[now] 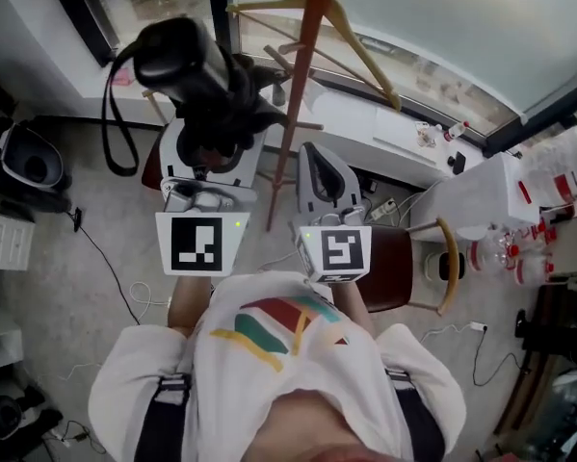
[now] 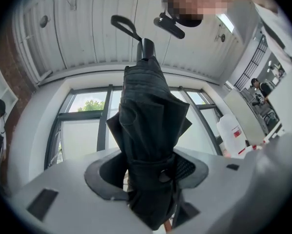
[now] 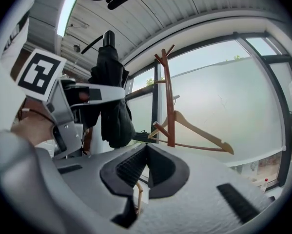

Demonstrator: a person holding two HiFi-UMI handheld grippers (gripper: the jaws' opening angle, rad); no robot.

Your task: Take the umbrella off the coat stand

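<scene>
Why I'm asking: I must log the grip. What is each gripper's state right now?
Left gripper: closed on the folded black umbrella.
Right gripper: closed, nothing between its jaws.

white tee (image 1: 240,373), two grey tongs (image 2: 150,174) (image 3: 146,165)

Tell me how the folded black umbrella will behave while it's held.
The folded umbrella probably has a stiff core, since it stands upright in the left gripper. Its loose fabric folds likely squash under the pads. The wrist strap looks floppy and may snag.
</scene>
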